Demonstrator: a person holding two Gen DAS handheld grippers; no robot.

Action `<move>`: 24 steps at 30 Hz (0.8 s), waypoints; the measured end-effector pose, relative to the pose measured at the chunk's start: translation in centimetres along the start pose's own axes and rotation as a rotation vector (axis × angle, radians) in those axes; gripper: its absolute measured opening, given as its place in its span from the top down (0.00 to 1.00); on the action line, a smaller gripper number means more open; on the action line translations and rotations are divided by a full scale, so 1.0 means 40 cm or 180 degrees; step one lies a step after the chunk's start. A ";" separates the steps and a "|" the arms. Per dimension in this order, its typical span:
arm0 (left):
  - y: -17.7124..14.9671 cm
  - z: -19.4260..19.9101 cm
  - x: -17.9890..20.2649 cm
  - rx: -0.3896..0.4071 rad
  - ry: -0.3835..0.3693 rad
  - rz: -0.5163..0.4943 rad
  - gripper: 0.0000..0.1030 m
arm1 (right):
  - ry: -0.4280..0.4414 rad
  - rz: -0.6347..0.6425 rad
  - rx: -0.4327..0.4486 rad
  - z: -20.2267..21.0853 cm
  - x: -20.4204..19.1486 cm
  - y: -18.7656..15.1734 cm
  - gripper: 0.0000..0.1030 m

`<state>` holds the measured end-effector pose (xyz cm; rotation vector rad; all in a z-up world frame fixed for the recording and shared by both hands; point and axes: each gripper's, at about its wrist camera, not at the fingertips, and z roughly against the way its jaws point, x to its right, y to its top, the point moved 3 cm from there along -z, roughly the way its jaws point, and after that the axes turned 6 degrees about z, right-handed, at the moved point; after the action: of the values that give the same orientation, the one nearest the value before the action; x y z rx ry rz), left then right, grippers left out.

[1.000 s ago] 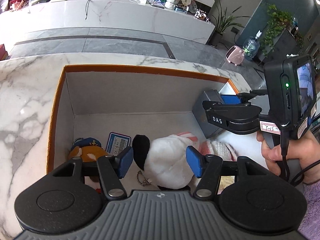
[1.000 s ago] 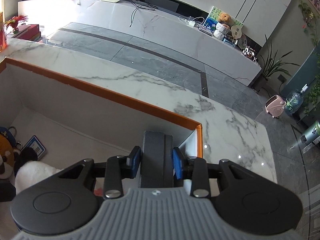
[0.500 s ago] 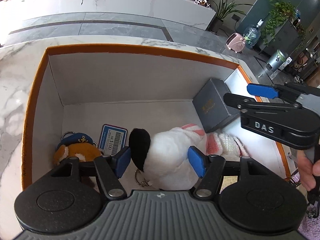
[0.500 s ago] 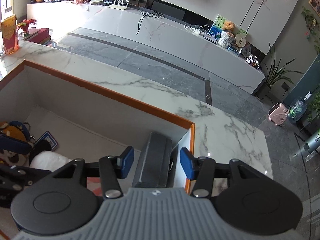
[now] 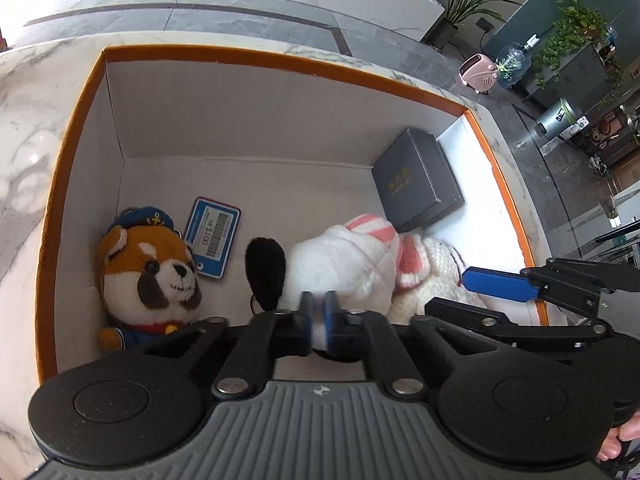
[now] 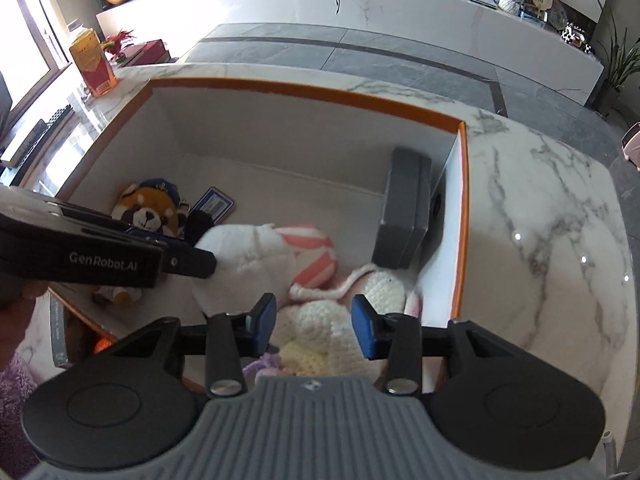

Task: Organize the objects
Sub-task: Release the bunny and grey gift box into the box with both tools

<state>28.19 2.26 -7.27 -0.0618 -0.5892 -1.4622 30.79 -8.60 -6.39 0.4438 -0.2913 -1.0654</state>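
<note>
The left gripper is reaching down into the orange-rimmed box, its blue pads drawn close together and pinching a bit of the white plush toy at that toy's near edge; seen from the right wrist, its dark body is angling in from the left side, its tip lying against the same white plush. The right gripper is hovering over the near right part of the box, its fingers standing apart with nothing between them, and the cream knitted toy is lying just below them; from the left wrist only one of its blue pads is showing, pointing leftward over the knitted toy. The grey gift box is leaning against the right wall of the box, near the far corner; the red panda plush is sitting against the left wall; the blue price tag is lying flat on the floor just beside the panda; the whole box is resting on a marble counter.
</note>
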 end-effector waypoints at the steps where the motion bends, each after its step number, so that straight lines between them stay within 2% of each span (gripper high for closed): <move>1: -0.005 0.001 0.002 -0.0021 -0.0020 0.0017 0.98 | -0.0003 0.0024 -0.0030 -0.004 -0.005 -0.003 0.57; 6: -0.032 -0.007 0.014 -0.0112 -0.0046 -0.0005 1.00 | -0.0072 0.0149 -0.0117 -0.015 -0.017 -0.010 0.55; 9: -0.034 0.002 0.016 -0.0026 -0.0008 -0.0059 0.98 | -0.0118 0.0148 -0.0226 -0.033 -0.008 -0.004 0.54; 12: -0.019 0.029 0.013 0.0125 -0.0001 -0.0112 0.84 | -0.0162 0.0279 -0.0260 -0.040 -0.012 -0.003 0.50; 14: -0.003 0.042 0.013 0.0209 0.0013 -0.0169 0.70 | -0.0142 0.0373 -0.0290 -0.045 -0.011 0.002 0.47; 15: 0.005 0.044 0.015 0.0245 0.0021 -0.0219 0.57 | -0.0161 0.0408 -0.0304 -0.050 -0.012 0.004 0.47; 16: 0.012 0.042 0.020 0.0257 0.0021 -0.0283 0.48 | -0.0183 0.0454 -0.0323 -0.054 -0.013 0.007 0.47; 19: 0.031 0.016 0.031 0.0233 0.0054 -0.0430 0.46 | -0.0244 0.0606 -0.0396 -0.064 -0.016 0.015 0.49; 20: 0.035 0.003 0.034 0.0229 0.0062 -0.0487 0.45 | -0.0255 0.0642 -0.0410 -0.064 -0.015 0.015 0.52; 22: 0.042 -0.024 0.034 0.0178 0.0106 -0.0592 0.45 | -0.0164 0.0738 -0.0427 -0.059 -0.013 0.014 0.67; 24: 0.046 -0.040 0.028 0.0184 0.0108 -0.0651 0.45 | -0.0088 0.0735 -0.0440 -0.057 -0.005 0.010 0.67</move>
<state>30.46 0.87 -7.62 0.0705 -0.6237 -1.6399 32.00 -7.77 -8.19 0.2644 -0.2842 -0.8602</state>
